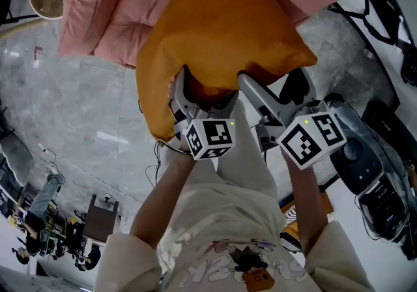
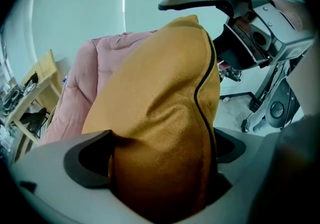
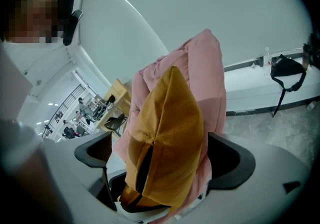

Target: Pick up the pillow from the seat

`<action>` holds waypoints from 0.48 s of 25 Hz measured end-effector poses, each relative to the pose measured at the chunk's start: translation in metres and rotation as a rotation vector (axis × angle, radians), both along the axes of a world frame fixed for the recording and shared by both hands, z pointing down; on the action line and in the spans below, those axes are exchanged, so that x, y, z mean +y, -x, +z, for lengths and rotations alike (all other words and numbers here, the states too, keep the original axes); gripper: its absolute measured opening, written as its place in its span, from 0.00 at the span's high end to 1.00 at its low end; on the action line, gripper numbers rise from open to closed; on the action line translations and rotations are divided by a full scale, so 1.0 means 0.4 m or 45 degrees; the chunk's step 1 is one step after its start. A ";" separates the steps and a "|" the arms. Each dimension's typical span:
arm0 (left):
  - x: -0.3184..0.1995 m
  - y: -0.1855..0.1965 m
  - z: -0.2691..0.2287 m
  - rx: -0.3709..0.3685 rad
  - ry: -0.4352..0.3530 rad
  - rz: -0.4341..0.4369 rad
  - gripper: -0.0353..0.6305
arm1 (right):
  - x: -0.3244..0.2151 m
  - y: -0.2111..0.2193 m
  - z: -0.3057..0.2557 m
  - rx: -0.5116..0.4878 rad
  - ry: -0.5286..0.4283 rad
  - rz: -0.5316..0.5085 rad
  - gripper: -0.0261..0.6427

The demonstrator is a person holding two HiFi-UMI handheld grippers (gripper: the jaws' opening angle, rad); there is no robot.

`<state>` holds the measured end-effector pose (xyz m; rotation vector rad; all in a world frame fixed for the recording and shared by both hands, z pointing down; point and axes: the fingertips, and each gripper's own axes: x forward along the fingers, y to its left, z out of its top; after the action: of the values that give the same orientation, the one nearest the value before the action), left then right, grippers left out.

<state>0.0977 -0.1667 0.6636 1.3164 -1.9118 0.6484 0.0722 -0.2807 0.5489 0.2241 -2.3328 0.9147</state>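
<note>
- Chiefly, the pink seat cushion [image 1: 111, 4] is filling the top of the head view and lying behind everything else. It is serving as the backdrop from which the pillow is being taken.
- Next, the orange pillow [image 1: 221, 30] is standing on edge in front of that cushion, overlapping it, with its near edge turned toward the person. Whether it is touching the seat at its far side cannot be told. By my judgement it is being held upright so that both tools are sharing its bulk and it is not sagging from one corner.
- Then the left gripper [image 2: 157, 158] is pinching the pillow's near edge. Its jaws are standing fairly wide, and the thick stuffing is bulging between them, which is why they are not closing further.
- Likewise, the right gripper [image 3: 162, 160] is biting the same edge just beside the left one, with its jaws spread around a folded corner. A strip of pink fabric is showing by one jaw. Whether it is being caught as well or is merely lying behind cannot be told.
- After that, the two marker cubes [image 1: 210, 138] [image 1: 311, 138] are riding on the grippers and facing up toward the head.
- Lastly, the dark zip seam [image 2: 207, 93] is running up the pillow's edge and marking the side being gripped.
</note>
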 end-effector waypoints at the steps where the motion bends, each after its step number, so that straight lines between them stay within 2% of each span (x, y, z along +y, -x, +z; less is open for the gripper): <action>1: 0.000 0.003 0.010 0.008 0.005 0.001 0.05 | 0.002 0.009 0.004 0.002 0.001 -0.006 0.09; 7: -0.002 0.026 0.016 0.033 0.007 -0.017 0.07 | 0.005 0.049 0.025 0.042 0.017 -0.008 0.09; 12: 0.016 0.040 0.009 0.059 -0.037 -0.041 0.30 | 0.007 0.067 0.048 0.073 0.004 0.006 0.09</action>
<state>0.0816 -0.1603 0.6672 1.3049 -1.9077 0.5717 0.0455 -0.2777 0.5682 0.2518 -2.2786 0.9027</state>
